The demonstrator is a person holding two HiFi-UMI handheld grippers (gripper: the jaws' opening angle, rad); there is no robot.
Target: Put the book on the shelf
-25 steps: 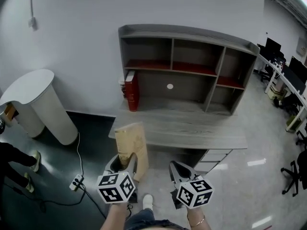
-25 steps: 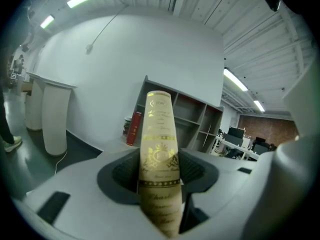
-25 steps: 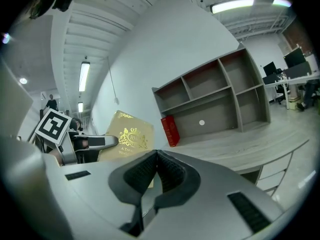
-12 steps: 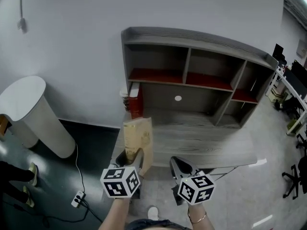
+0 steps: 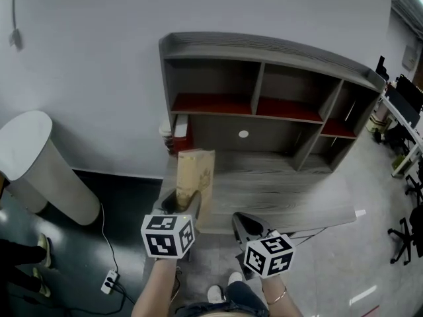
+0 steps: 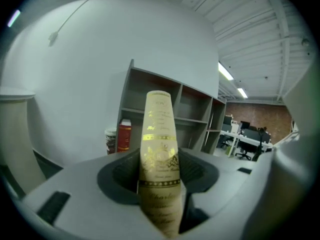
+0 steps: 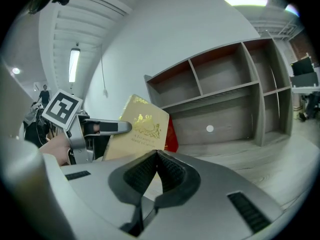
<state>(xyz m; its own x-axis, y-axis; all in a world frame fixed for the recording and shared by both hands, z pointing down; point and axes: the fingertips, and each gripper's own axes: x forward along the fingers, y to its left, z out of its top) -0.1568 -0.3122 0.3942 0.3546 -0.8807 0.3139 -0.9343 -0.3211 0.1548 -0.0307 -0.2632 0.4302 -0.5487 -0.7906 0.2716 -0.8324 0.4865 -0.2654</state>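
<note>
A tan book with gold print [image 5: 193, 177] stands upright in my left gripper [image 5: 184, 207], whose jaws are shut on its lower edge; the left gripper view shows its spine [image 6: 160, 164] pinched between the pads. The right gripper view shows the book's cover [image 7: 140, 129] held by the left gripper [image 7: 102, 129]. My right gripper [image 5: 248, 226] is shut and holds nothing [image 7: 156, 156]. The grey shelf unit [image 5: 264, 104] with red boards stands on the grey desk [image 5: 277, 193] ahead. A red book [image 5: 182, 137] stands at its lower left.
A white rounded stand [image 5: 39, 164] is at the left on the dark floor, with a cable and socket strip [image 5: 109, 279]. Office chairs and desks [image 5: 403, 144] are at the far right. A cup [image 6: 110, 139] stands beside the red book.
I have moved closer to the desk, and the left gripper has carried the book forward over the desk's front edge. The right gripper has kept its place beside it.
</note>
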